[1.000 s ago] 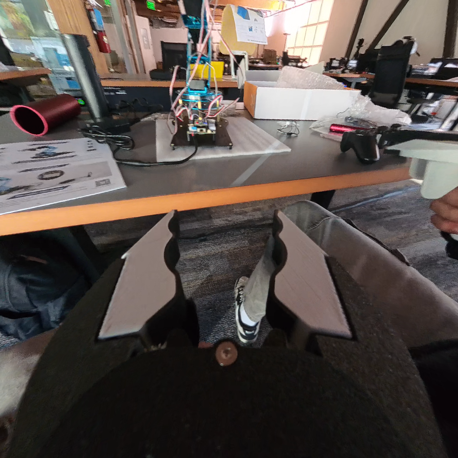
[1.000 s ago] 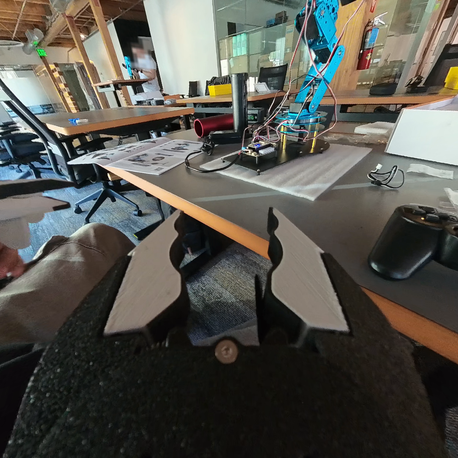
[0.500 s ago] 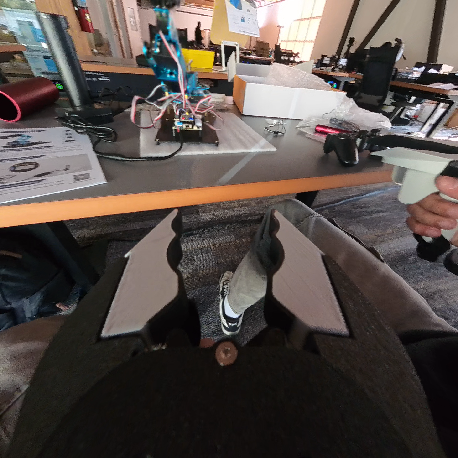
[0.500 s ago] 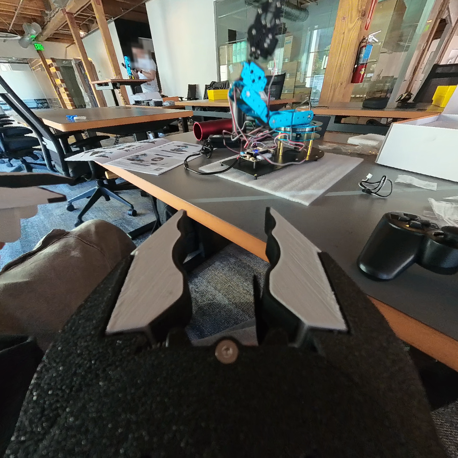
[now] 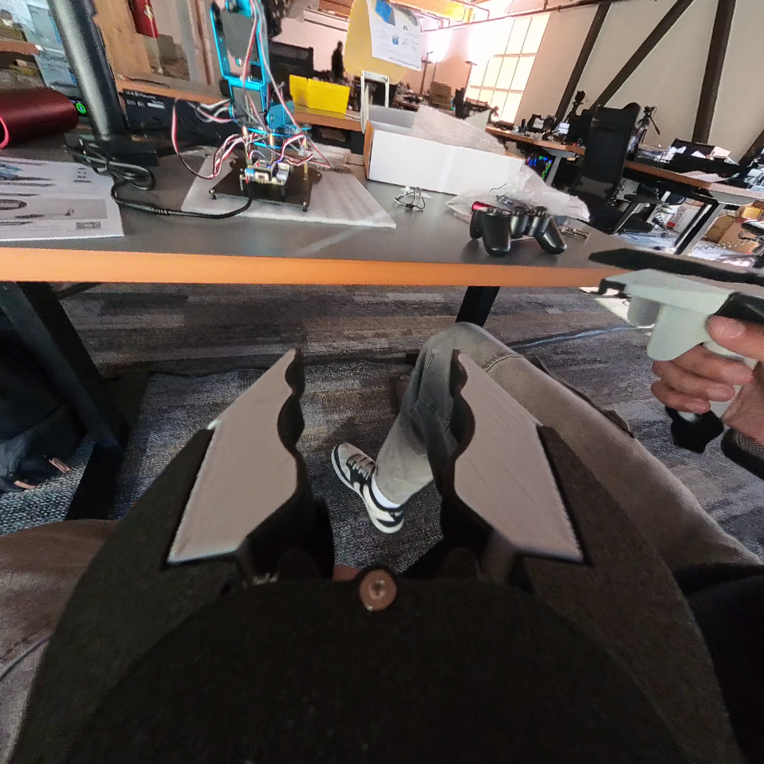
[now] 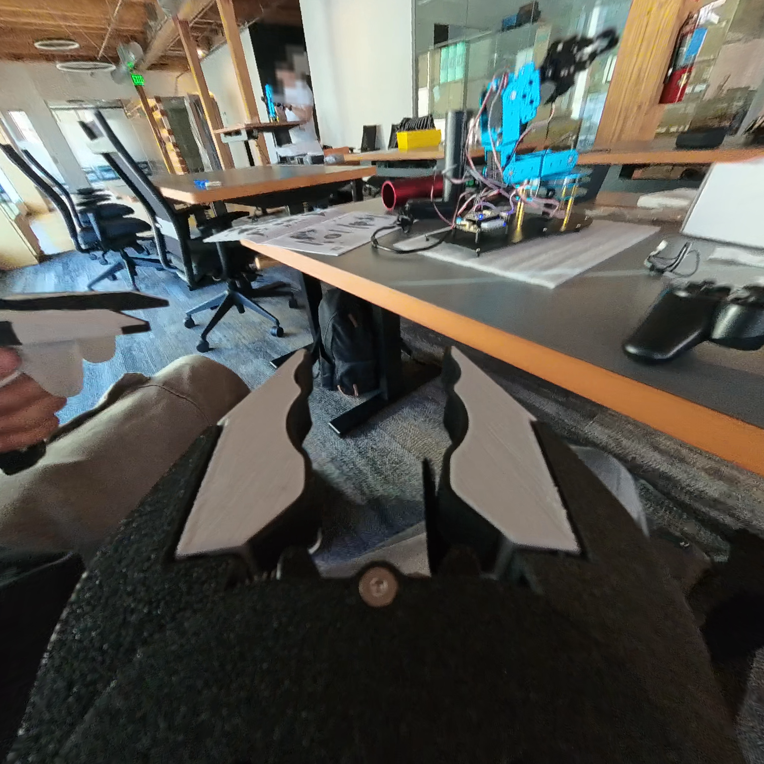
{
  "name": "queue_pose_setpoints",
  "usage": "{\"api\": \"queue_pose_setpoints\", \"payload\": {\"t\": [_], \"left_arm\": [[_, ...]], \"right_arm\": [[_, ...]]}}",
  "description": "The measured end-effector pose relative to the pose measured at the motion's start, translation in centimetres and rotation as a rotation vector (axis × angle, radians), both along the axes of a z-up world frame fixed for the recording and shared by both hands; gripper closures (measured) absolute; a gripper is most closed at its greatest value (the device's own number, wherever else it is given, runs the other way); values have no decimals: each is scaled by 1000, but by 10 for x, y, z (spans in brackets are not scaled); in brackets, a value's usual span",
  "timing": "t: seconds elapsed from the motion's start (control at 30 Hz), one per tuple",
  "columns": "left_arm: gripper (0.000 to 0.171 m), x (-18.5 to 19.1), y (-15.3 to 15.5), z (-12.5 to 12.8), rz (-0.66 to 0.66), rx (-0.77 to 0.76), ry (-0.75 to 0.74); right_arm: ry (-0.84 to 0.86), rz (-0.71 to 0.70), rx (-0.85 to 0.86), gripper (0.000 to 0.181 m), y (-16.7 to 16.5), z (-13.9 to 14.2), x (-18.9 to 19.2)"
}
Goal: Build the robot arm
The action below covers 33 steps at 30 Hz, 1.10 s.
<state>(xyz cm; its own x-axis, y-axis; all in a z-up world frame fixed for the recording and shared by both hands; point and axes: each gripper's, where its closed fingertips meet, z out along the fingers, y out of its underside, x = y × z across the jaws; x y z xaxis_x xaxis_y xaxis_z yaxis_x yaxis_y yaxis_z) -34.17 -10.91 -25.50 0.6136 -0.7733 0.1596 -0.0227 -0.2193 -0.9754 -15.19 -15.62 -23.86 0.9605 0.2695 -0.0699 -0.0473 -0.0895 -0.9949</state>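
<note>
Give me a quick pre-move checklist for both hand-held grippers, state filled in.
1. Left hand-held gripper open, nothing between the fingers: ok.
2. Right hand-held gripper open, nothing between the fingers: ok.
3. Both clear of the table, held below its edge over the person's legs: ok.
4. Black game controller visible and unobstructed near the table's front edge: ok.
5. Blue robot arm kit at rest: cannot tell, it is blurred.
6. Loose small cable lying apart from the controller: ok.
</note>
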Motion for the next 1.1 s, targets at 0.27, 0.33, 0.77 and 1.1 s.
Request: {"api": "queue_pose_setpoints", "payload": {"t": [0.27,0.33,0.77,1.1], "left_arm": [[101,-3,-27,5,48,82,62],[101,-3,-30,5,48,79,58],[102,4,-30,3,19,58,54],[102,7,-32,1,12,58,63]], "right_arm": [[-5,-16,44,120,-19,15,15],[-21,-21,56,121,-21,17,17],[-13,-59,32,123,-20,12,29],[-29,-68,40,124,-24,13,32]]}}
